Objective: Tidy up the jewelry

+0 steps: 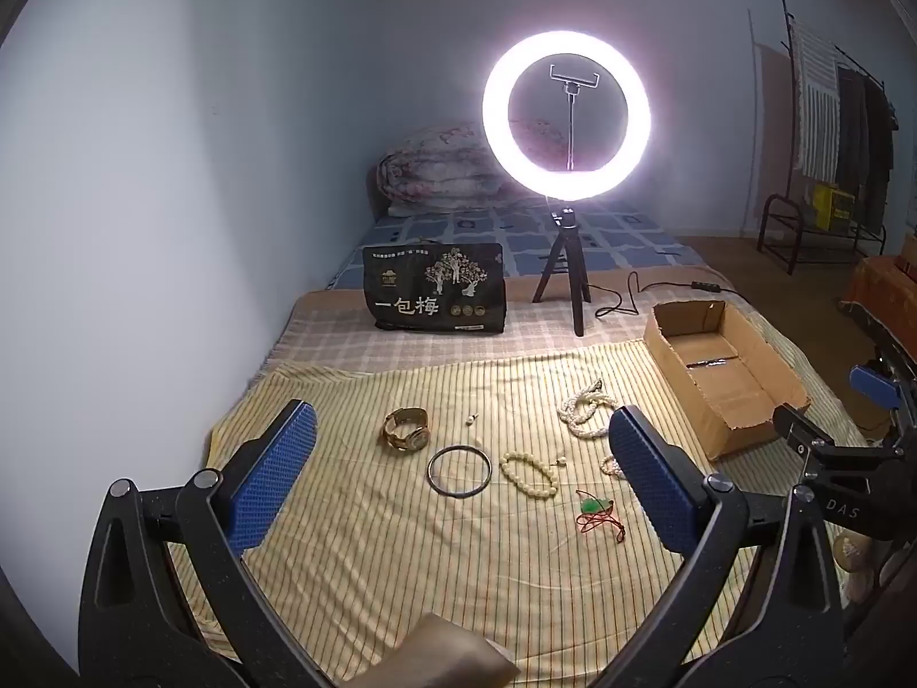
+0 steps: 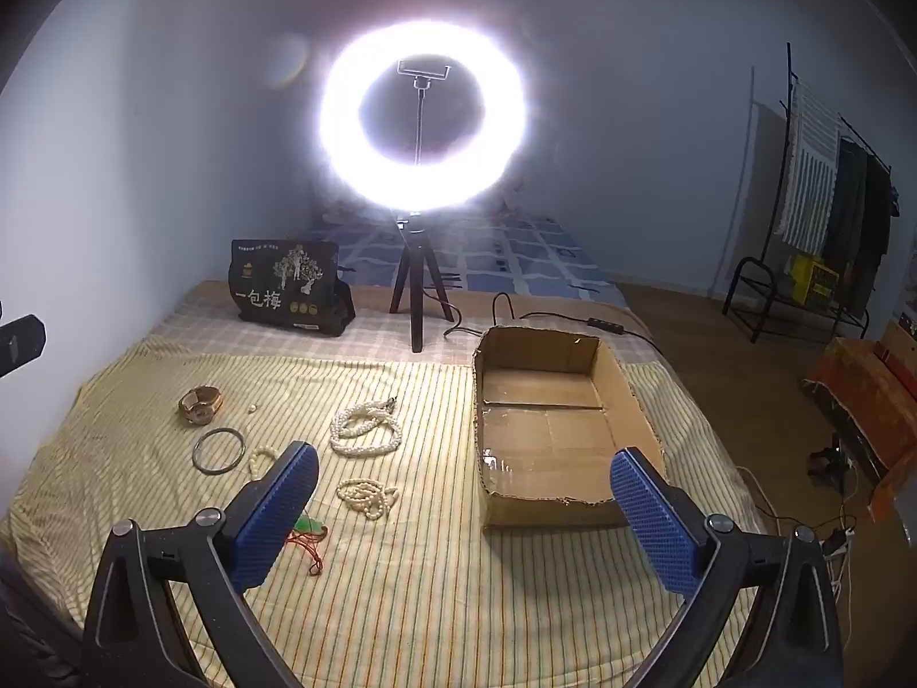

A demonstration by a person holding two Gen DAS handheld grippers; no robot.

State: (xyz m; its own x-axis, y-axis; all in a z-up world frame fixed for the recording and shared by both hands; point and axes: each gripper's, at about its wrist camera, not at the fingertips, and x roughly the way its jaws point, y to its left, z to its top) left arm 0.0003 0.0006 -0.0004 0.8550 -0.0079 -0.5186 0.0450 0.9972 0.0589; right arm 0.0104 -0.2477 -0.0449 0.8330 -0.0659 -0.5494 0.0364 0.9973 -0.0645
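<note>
A gold watch (image 1: 407,429), a dark bangle (image 1: 459,470), cream bead bracelets (image 1: 530,475) and pearl strands (image 2: 365,427) are spread on the striped bedspread (image 1: 401,562), beside a cardboard box (image 2: 550,430). Both tongs, left (image 1: 461,456) and right (image 2: 464,487), are held wide open, empty.

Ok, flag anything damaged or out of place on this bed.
The cardboard box has a ragged, torn near edge. The jewelry lies loose on the striped cloth, none in the box: the green pendant has its red cord sprawled in a tangle. Nothing looks spilled.

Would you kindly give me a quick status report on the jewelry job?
Left gripper and right gripper open, empty. Watch, bangle, bead strings on cloth; cardboard box holds none yet. Nothing in the way.
</note>
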